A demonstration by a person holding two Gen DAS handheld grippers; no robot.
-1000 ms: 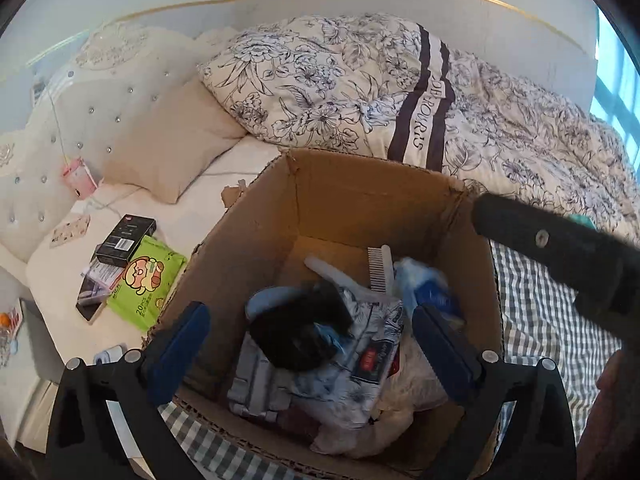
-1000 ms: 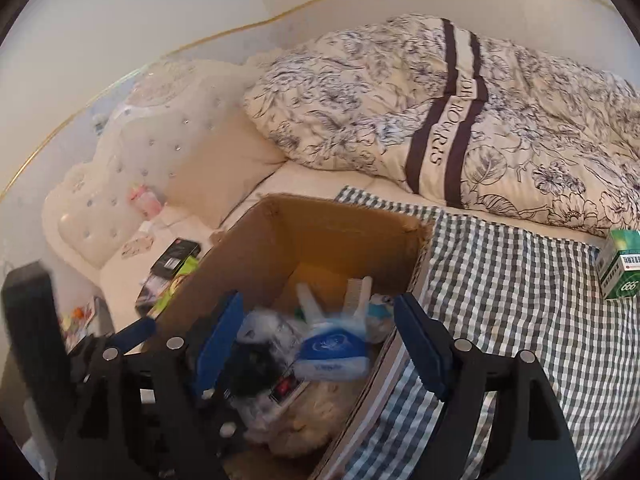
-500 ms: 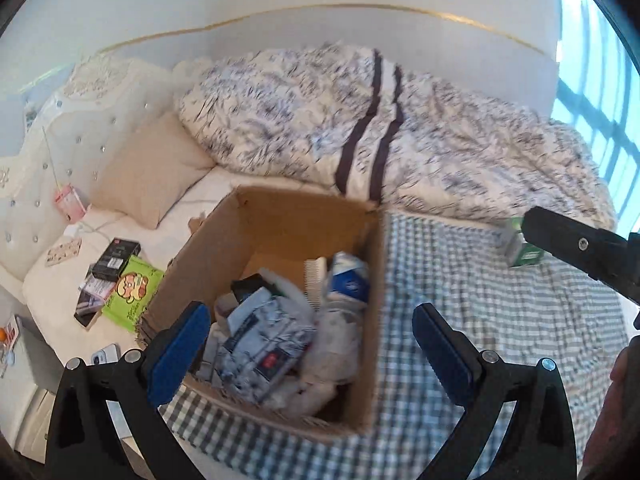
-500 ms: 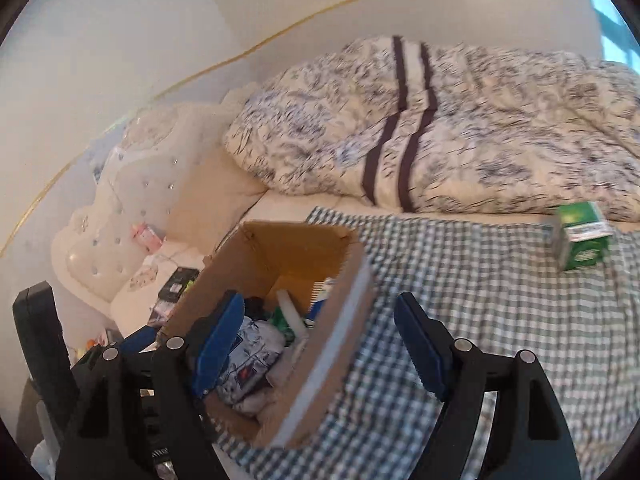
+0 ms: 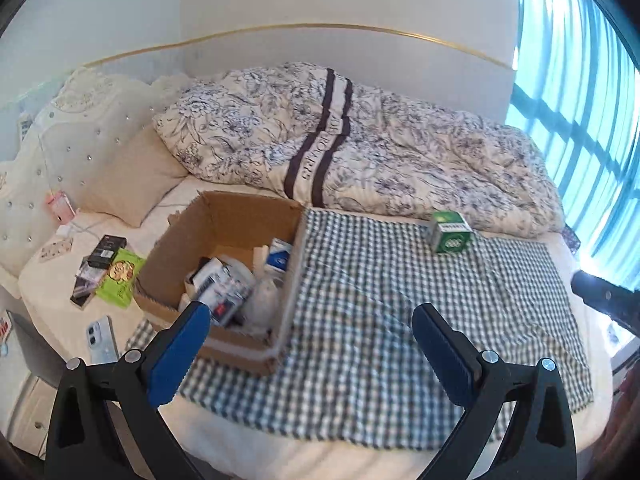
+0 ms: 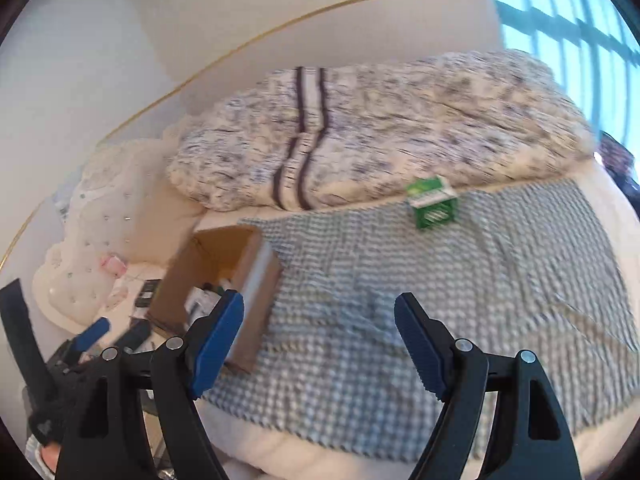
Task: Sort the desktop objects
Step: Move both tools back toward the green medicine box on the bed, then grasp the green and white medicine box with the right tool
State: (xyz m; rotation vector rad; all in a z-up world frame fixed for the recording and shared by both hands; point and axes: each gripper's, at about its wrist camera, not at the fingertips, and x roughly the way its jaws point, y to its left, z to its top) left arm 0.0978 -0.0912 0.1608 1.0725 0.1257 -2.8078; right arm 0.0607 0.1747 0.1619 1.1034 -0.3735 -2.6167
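A cardboard box [image 5: 224, 216] [image 6: 176, 284] filled with several small items stands on the left edge of a blue-and-white checked cloth [image 5: 400, 300] [image 6: 440, 300] on the bed. A green carton [image 5: 449, 232] [image 6: 433, 202] stands alone at the cloth's far side, near the duvet. My left gripper [image 5: 310, 334] is open and empty above the cloth, just right of the box's front. My right gripper [image 6: 318, 326] is open too, with nothing between its blue pads, above the cloth's middle. Part of the left gripper [image 6: 86, 334] shows at the lower left of the right wrist view.
A floral duvet [image 5: 360, 152] lies bunched along the back of the bed. Left of the box on the white sheet are a green packet [image 5: 120, 276], a black box [image 5: 106, 250], a pale phone [image 5: 100, 338] and a beige pillow [image 5: 128, 184]. A window [image 5: 580, 120] is at the right.
Both grippers have drawn back and up from over the box and swung to the right. The box now sits further off at the left, and the cloth and green carton have come into view.
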